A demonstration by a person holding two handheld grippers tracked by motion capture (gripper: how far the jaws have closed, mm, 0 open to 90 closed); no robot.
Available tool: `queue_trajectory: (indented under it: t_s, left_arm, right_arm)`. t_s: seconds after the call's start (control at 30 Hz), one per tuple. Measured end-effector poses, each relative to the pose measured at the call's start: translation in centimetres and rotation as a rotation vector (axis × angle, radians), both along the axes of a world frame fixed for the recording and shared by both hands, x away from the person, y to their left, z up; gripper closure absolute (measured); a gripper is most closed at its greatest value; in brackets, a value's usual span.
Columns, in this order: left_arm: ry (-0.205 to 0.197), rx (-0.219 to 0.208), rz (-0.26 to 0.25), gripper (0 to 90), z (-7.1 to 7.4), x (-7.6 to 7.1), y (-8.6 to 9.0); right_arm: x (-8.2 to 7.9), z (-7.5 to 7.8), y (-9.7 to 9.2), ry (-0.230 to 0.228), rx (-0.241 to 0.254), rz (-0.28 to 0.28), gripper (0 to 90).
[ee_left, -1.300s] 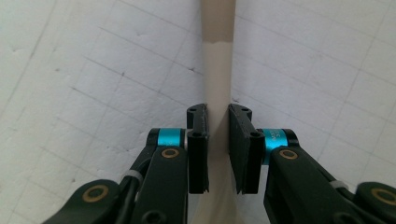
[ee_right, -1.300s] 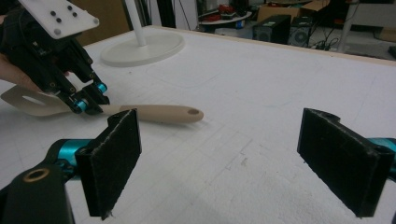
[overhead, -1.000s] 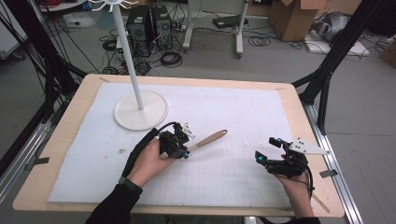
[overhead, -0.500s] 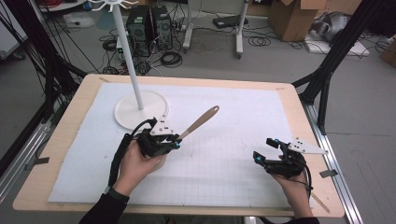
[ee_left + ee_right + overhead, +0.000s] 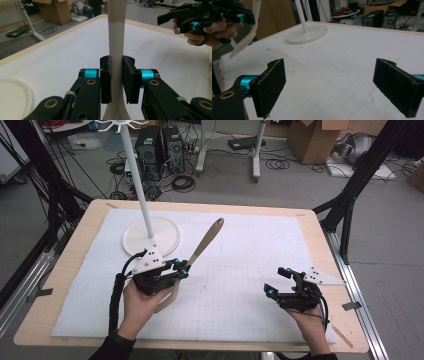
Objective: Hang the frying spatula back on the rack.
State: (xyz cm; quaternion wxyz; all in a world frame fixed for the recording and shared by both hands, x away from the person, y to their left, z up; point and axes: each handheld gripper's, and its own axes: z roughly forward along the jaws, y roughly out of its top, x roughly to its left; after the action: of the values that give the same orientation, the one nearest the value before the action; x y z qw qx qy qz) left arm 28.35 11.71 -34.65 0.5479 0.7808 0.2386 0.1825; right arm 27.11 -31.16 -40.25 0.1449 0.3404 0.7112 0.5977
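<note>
Left gripper [image 5: 181, 268] clamps the wooden spatula [image 5: 202, 245] mid-handle, lifted clear of the mat, handle end pointing to 1 o'clock; the stand [image 5: 150, 237] at 11 o'clock awaits it. Right gripper [image 5: 278, 281] rests wide, holding nothing.

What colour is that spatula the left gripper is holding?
Pale beige, like light wood; the spatula shows best in the left gripper view.

Lab or workshop: computer towers [image 5: 160, 147], floor cables [image 5: 182, 182], cardboard boxes [image 5: 312, 140], black rig frame [image 5: 367, 167].
</note>
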Motion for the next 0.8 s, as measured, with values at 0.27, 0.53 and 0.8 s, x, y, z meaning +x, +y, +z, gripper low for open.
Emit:
queue_trajectory:
  t_s: [0.27,0.53,0.8]
  left_arm:
    - [-0.031,-0.064,0.007,77.6,0.0,-0.9,0.8]
    - [-0.066,-0.111,0.031,77.6,-0.3,-1.5,0.8]
    - [-0.086,-0.125,0.033,77.6,-0.5,-1.9,0.0]
  right_arm:
    - [-0.3,0.6,1.6,-0.011,-0.007,0.034,9.9]
    - [-0.8,3.0,3.6,-0.068,0.078,0.071,14.6]
    - [-0.7,5.8,6.9,-0.123,0.103,0.090,21.3]
